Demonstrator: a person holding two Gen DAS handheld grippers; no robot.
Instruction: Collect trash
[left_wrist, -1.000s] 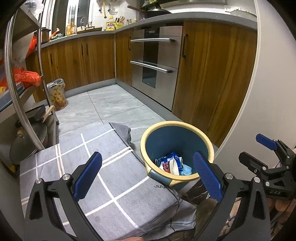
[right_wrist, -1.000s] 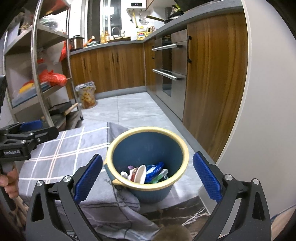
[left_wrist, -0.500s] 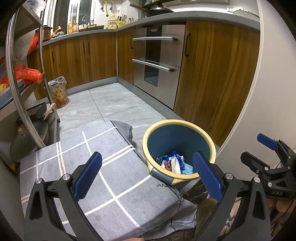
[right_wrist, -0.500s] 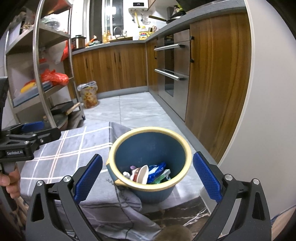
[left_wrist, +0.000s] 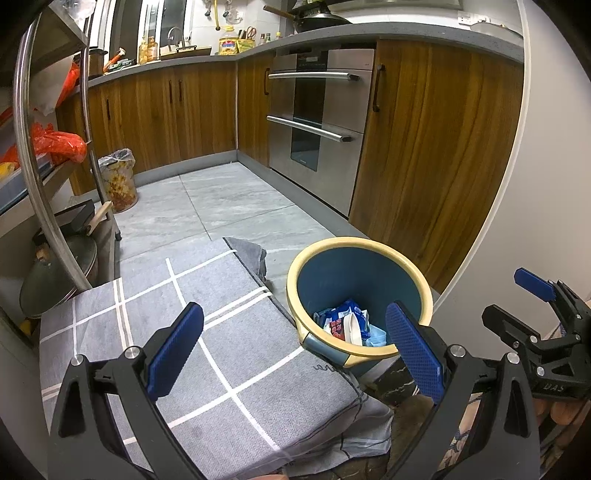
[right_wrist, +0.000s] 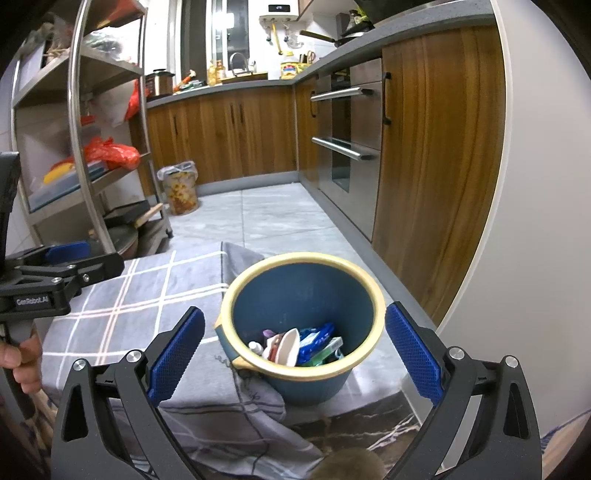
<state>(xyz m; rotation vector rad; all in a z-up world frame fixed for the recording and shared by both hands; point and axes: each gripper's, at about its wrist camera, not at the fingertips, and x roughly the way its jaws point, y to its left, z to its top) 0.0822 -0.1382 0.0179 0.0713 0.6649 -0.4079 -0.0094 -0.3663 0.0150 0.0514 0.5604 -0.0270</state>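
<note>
Evenly and warmly lit from overhead indoor lighting, moderately bright. Soft glare on the steel oven front (left_wrist: 320, 122) and the shelf rack's tube (right_wrist: 79, 122). Strong fisheye bending of straight edges, black vignette in the corners. Sharp mid-frame, slight motion blur on the bin rim (right_wrist: 236, 291) in the right view

A home kitchen; wood-fronted cabinets (left_wrist: 177, 122) run along 2 walls under a grey countertop (left_wrist: 207, 61) crowded with bottles and jars; a stainless built-in oven (left_wrist: 317, 125) with 2 bar handles sits among them; a tap (right_wrist: 236, 61) stands before a window, and utensils hang on the tiled wall; a metal shelving rack (right_wrist: 85, 122) holds pans, lids and an orange plastic bag (right_wrist: 110, 153); the floor is grey tile (left_wrist: 221, 206), with a lined waste bin (right_wrist: 179, 186) by the cabinets.
</note>
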